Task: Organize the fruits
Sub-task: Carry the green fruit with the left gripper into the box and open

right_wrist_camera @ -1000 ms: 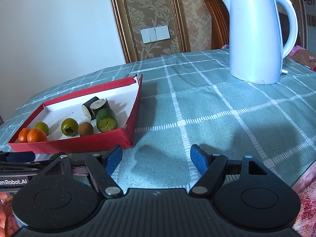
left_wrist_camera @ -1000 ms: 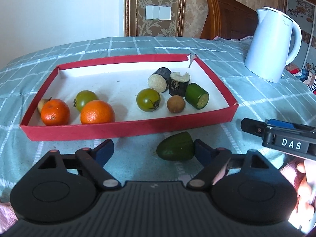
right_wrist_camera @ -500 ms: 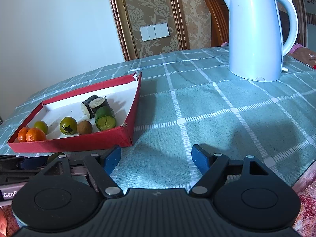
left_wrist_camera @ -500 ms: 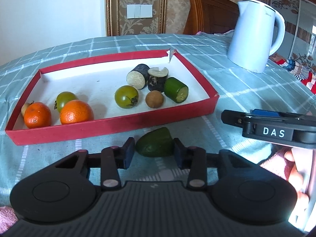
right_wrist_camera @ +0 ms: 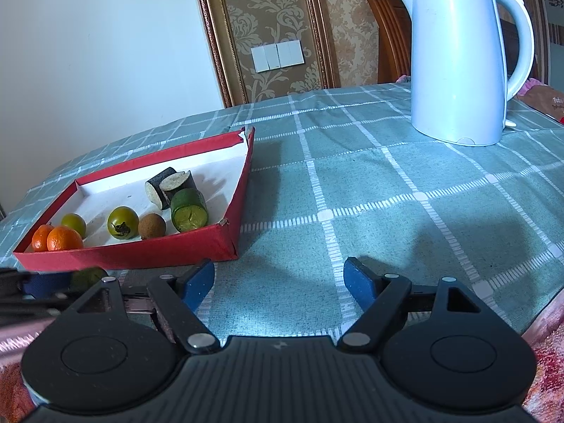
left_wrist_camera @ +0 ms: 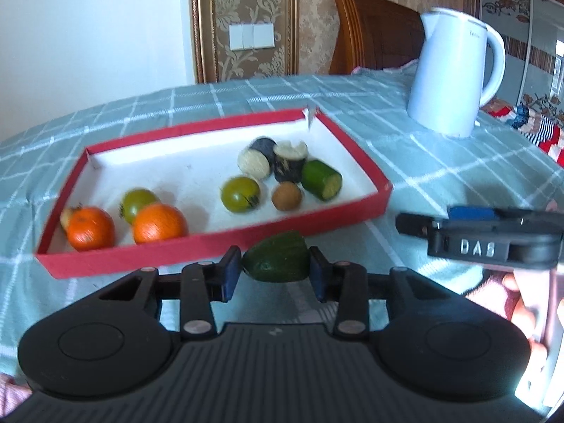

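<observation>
One green fruit piece (left_wrist_camera: 276,258) sat between the blue pads of our left gripper (left_wrist_camera: 275,270), which had just closed on it, low in the frame centre, just before the red tray (left_wrist_camera: 211,243). We held it so to carry it over the near edge. Our right gripper (right_wrist_camera: 279,279), wide and empty at the lower right, left bare tablecloth (right_wrist_camera: 387,194) beside the kettle (right_wrist_camera: 461,60).
</observation>
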A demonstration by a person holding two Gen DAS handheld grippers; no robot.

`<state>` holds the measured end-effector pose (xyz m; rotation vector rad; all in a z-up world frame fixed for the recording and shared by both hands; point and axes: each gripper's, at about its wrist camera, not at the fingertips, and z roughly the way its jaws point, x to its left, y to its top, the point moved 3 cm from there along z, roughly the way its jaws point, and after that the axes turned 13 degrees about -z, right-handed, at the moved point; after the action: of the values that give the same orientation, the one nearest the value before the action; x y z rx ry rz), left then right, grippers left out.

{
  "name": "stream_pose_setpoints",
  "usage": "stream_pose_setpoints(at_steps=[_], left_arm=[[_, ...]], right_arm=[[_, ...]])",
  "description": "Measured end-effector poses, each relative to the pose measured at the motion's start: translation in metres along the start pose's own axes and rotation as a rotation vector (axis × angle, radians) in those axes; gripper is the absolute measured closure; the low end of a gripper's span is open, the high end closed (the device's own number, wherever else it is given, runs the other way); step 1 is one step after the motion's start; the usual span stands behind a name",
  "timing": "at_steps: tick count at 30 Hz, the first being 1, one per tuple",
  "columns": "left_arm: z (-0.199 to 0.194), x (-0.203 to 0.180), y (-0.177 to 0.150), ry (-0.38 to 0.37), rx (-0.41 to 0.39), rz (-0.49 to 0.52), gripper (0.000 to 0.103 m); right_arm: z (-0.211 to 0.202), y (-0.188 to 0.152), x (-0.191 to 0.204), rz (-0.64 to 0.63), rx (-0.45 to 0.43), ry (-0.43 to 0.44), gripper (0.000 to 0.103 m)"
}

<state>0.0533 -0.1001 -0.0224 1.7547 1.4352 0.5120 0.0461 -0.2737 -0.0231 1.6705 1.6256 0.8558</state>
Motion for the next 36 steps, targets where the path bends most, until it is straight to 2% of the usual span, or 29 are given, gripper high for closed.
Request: stream_pose_setpoints(at_steps=[6, 14, 23, 36], left_arm=[[-0.004, 0.019, 0.027, 0.047, -0.056, -0.022, 0.066], [0.027, 0.038, 0.058, 0.116, -0.091, -0.046, 0.066], [0.063, 0.046, 0.075, 0.179, -0.105, -0.039, 0.066], [0.094, 0.066, 0.082, 0.227, -0.066, -0.085, 0.066]], right_arm=[[0.000, 0.000, 0.000, -0.001, 0.000, 0.000, 0.022], [0.000, 0.000, 0.001, -0.004, 0.003, 0.002, 0.021], [0.001, 0.000, 0.001, -0.010, 0.007, 0.002, 0.019], [0.002, 0.000, 0.003, -0.012, 0.009, 0.004, 0.016]])
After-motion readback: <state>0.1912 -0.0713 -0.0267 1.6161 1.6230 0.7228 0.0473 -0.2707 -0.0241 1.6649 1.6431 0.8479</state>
